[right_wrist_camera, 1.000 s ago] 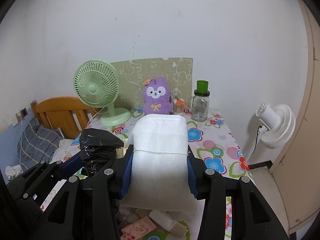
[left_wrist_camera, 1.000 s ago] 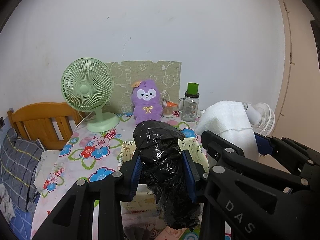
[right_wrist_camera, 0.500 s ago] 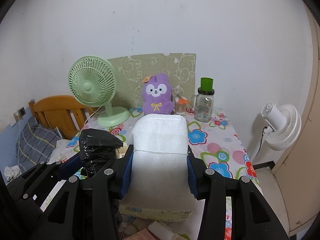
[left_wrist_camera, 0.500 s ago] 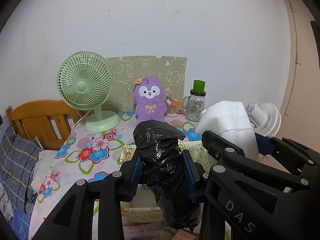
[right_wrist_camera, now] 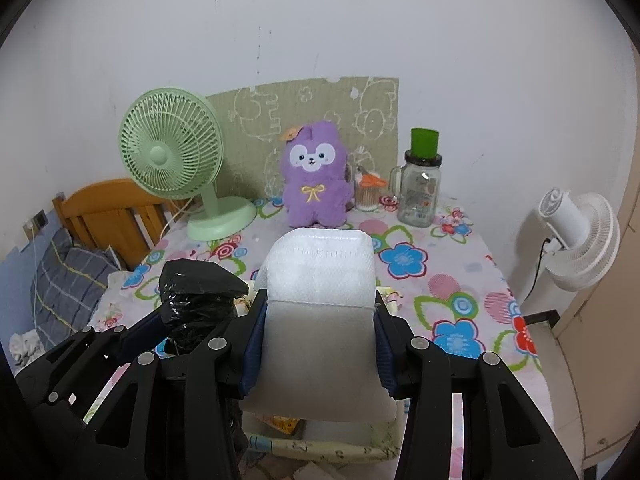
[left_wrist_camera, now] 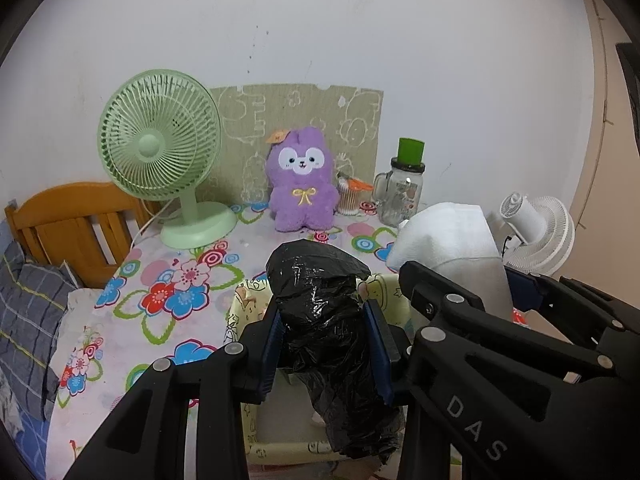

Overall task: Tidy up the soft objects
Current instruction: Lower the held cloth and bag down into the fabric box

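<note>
- Bedding, a grey checked pillow (left_wrist_camera: 28,312), lies at the far left beside a wooden bed frame (left_wrist_camera: 76,224); it plays no clear part in the job.
- Next along, a green desk fan (left_wrist_camera: 160,148) stands at the back of the flowered worktop (left_wrist_camera: 176,292), with a purple plush toy (left_wrist_camera: 301,184) sitting upright just to its right, against a patterned board (left_wrist_camera: 304,116).
- Left tongs (left_wrist_camera: 325,350) are clamped on a crumpled black plastic bag (left_wrist_camera: 320,316), whose loose tail hangs down below the pads.
- Under both loads sits a pale yellow cloth box (left_wrist_camera: 240,316) with cartoon prints; the bag hangs over its open mouth, not yet resting inside as far as I can tell.
- Right tongs (right_wrist_camera: 318,350) are clamped on a folded white foam sheet (right_wrist_camera: 320,276), held upright above the same box, just beside the bag.
- Further right at the back stand a small jar of cotton swabs (right_wrist_camera: 368,192) and a glass jar with a green cap (right_wrist_camera: 422,184); a white fan (right_wrist_camera: 576,232) stands off the worktop's right edge.
- Progress, judging by this: both soft items are picked up and brought over the box, so gathering looks done; lowering them in and letting go is left.
- The box floor looks mostly bare, so little seems stored so far, and the plush toy is untouched, if it counts.
</note>
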Demonstrator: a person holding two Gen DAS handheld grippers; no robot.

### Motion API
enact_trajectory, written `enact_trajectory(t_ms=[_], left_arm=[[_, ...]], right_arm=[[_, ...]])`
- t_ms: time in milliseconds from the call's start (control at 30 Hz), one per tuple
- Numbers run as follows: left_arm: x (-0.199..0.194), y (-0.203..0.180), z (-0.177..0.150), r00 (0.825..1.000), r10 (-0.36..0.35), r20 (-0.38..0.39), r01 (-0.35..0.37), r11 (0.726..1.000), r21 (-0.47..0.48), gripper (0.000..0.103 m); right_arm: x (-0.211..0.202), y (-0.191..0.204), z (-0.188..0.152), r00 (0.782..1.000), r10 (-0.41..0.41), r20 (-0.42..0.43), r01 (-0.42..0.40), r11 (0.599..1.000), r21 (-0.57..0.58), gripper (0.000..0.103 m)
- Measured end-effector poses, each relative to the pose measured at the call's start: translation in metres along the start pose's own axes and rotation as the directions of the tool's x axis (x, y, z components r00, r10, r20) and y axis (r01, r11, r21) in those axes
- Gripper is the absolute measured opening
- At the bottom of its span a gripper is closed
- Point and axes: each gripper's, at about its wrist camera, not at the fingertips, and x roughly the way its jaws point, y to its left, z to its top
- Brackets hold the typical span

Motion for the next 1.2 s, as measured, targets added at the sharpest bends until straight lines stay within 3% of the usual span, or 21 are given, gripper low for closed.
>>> enact_trajectory(t_ms=[267, 500, 600, 667, 767, 1133, 1200], left_arm=[[0.030, 0.006, -0.006, 0.998, -0.015, -0.055, 0.014, 1.000, -0.017, 0.041], [0.049, 0.012, -0.012, 0.996, 0.014, -0.093, -0.018, 0.999, -0.038, 0.044], [0.054, 0.013, -0.014, 0.994, 0.007, -0.105, -0.010, 0.999, -0.033, 0.055], [0.058, 0.010, -0.016, 0.993, 0.005, -0.120, -0.007, 1.000, -0.016, 0.069], [0.063, 0.009, -0.019, 0.991, 0.009, -0.134, -0.009, 1.000, 0.001, 0.073], [0.066, 0.010, -0.021, 0.990, 0.019, -0.139, -0.019, 1.000, -0.002, 0.078], [0.066, 0.010, -0.021, 0.990, 0.019, -0.138, -0.019, 1.000, 0.000, 0.079]], right_arm=[[0.034, -0.002, -0.004, 0.999, 0.003, -0.049, -0.003, 1.000, 0.005, 0.050], [0.057, -0.006, -0.008, 0.997, 0.001, -0.081, -0.001, 1.000, 0.004, 0.050], [0.067, -0.010, -0.011, 0.994, 0.000, -0.106, 0.001, 1.000, 0.011, 0.050], [0.070, -0.009, -0.012, 0.994, -0.007, -0.112, 0.007, 1.000, 0.003, 0.050], [0.078, -0.009, -0.015, 0.991, -0.009, -0.133, 0.010, 1.000, 0.003, 0.050], [0.087, -0.008, -0.021, 0.989, -0.017, -0.149, 0.016, 1.000, -0.010, 0.062], [0.086, -0.010, -0.020, 0.989, -0.019, -0.149, 0.018, 1.000, -0.006, 0.070]])
